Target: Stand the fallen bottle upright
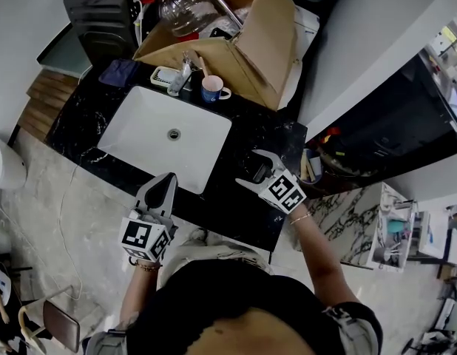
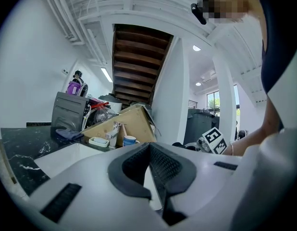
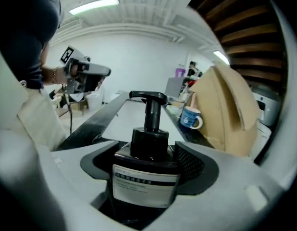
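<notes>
A black pump bottle (image 3: 147, 167) with a white label sits between the jaws of my right gripper (image 3: 147, 159), which is shut on its body. Its pump head points away from the camera and slants upward. From the head view, that gripper (image 1: 256, 171) hovers over the black counter (image 1: 236, 202) right of the sink, and the bottle (image 1: 255, 170) shows only as a dark shape in the jaws. My left gripper (image 1: 164, 188) is at the counter's front edge, by the sink's near corner. Its jaws (image 2: 151, 163) are shut on nothing.
A white sink (image 1: 143, 128) is set into the counter, with a faucet (image 1: 180, 75), a soap dish (image 1: 163, 76) and a blue mug (image 1: 211, 89) behind it. A large open cardboard box (image 1: 254, 46) fills the back right. A clear jug (image 1: 185, 9) lies behind it.
</notes>
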Motion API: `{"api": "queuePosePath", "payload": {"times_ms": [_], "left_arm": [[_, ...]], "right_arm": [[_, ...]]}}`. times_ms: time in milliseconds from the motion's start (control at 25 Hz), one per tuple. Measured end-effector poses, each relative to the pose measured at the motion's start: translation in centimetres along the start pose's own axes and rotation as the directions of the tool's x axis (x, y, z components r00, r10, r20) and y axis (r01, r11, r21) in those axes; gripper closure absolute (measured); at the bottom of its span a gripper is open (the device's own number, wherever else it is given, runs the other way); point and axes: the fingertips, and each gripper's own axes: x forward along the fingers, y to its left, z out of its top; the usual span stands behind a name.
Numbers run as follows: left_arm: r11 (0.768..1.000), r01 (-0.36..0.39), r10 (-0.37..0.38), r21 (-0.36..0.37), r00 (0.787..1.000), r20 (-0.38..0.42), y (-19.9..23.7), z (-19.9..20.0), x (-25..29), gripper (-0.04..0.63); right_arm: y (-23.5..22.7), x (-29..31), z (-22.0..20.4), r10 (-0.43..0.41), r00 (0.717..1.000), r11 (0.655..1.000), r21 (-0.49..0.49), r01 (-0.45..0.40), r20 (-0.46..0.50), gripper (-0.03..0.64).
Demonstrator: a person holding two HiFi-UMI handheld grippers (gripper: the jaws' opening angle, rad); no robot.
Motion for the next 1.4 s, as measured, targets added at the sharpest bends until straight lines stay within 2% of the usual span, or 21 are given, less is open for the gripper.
{"api": "queuePosePath", "payload": {"times_ms": [40,120,280,440,560,680,1000,1120,1280,1400], "left_arm": [[1.0,-0.003,0.003,0.0,1.0,-0.002,0.2,-0.1,0.0,0.594],[1.0,-0.011,0.011,0.0,1.0,-0.003,0.5,-0.4,-0.1,0.594],[0.999,-0.039,0.039,0.003,0.999,0.022,0.8,0.1,-0.2,0.594],[0.999,-0.037,0.037,0.013,0.999,0.036,0.7,0.5,0.3,0.594],[0.999,-0.032,0.031,0.018,0.999,0.038,0.4,0.5,0.8,0.594],[1.0,-0.008,0.008,0.017,0.999,0.033,-0.3,0.5,1.1,0.594],[1.0,0.026,-0.026,0.016,1.0,0.008,-0.9,0.1,1.7,0.594],[1.0,0.027,-0.027,0.01,1.0,0.007,-0.8,-0.1,1.8,0.594],[1.0,0.03,-0.03,0.006,1.0,0.002,-0.7,-0.3,2.0,0.594],[0.999,0.033,-0.033,0.009,0.999,0.001,-0.8,-0.3,2.0,0.594]], "right_arm": [[-0.5,-0.3,-0.2,-0.066,0.997,0.997,0.042,0.064,0.043,0.261],[-1.5,-1.0,-1.0,-0.206,0.973,0.971,0.141,0.191,0.102,0.261],[-2.3,-2.9,-2.7,-0.429,0.893,0.863,0.354,0.361,0.134,0.261],[-1.5,-3.9,-4.4,-0.558,0.823,0.775,0.421,0.47,0.108,0.261],[-1.7,-4.4,-4.7,-0.608,0.787,0.727,0.471,0.5,0.103,0.261],[-1.6,-4.4,-4.7,-0.613,0.785,0.722,0.468,0.51,0.09,0.261],[-0.5,-4.6,-5.8,-0.587,0.809,0.74,0.389,0.549,-0.024,0.259],[-0.6,-4.6,-6.0,-0.588,0.808,0.735,0.404,0.546,-0.022,0.261],[-1.4,-4.2,-6.2,-0.584,0.812,0.712,0.474,0.518,-0.009,0.261],[-1.4,-4.0,-5.8,-0.568,0.823,0.732,0.466,0.497,0.014,0.259]]}}
